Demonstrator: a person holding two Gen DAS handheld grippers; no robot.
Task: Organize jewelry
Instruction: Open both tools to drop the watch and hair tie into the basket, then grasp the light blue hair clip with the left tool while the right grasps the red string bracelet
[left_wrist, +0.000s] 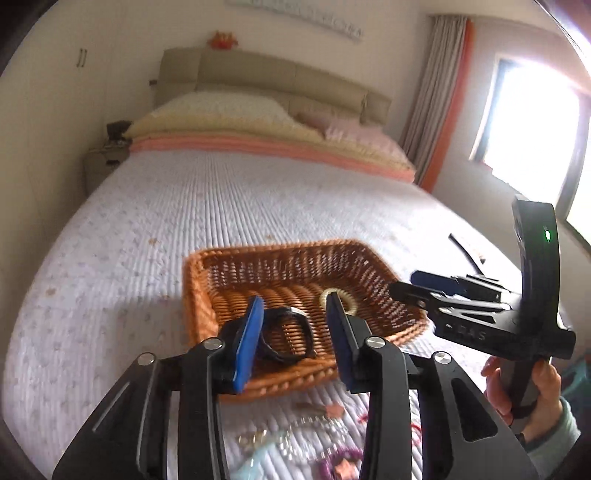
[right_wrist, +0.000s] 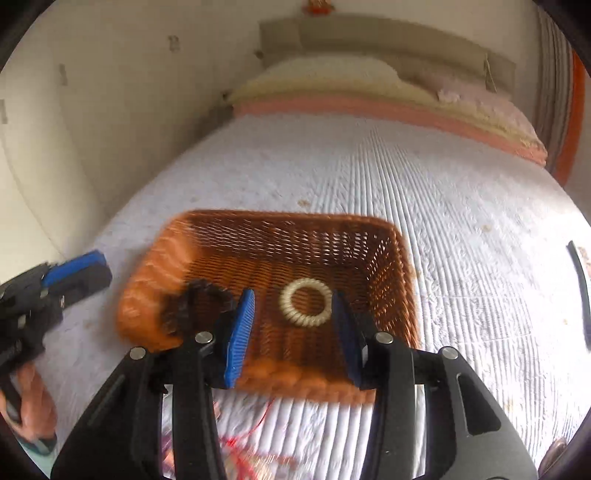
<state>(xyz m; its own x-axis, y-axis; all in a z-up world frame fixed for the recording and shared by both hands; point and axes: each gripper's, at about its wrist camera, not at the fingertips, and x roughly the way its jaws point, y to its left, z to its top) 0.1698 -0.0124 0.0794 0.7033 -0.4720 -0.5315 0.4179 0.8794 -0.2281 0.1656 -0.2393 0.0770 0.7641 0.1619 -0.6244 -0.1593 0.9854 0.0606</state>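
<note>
Loose beads and chains (left_wrist: 314, 439) lay nearest us on the bed (left_wrist: 221, 206), a blurred heap just this side of the basket (left_wrist: 195, 295), with red thread (right_wrist: 258, 421) trailing among them. Our left tool (left_wrist: 295, 332) stood partly open and held nothing; past its pads we saw a black ring-shaped piece (left_wrist: 288, 336) on the basket floor, free of both fingers. Our right tool (right_wrist: 291, 332) was likewise partly open and empty, with a pale coil band (right_wrist: 306, 302) lying flat in the basket beyond its gap and a dark frilly band (right_wrist: 192, 302) to the left of it. We judged the drop into the basket done for these pieces, so the step in hand was to go back for the heap. To do it well, we should lift clear of the rim, come down on one piece at a time, and pinch a firm bead rather than a thin chain, since tangled strands could drag neighbours along. Much stayed unclear: motion blur smeared the basket's near wall, our tool bodies covered most of the heap, and we could not tell how many pieces remained or what the black strip (right_wrist: 580, 273) far right was.
</note>
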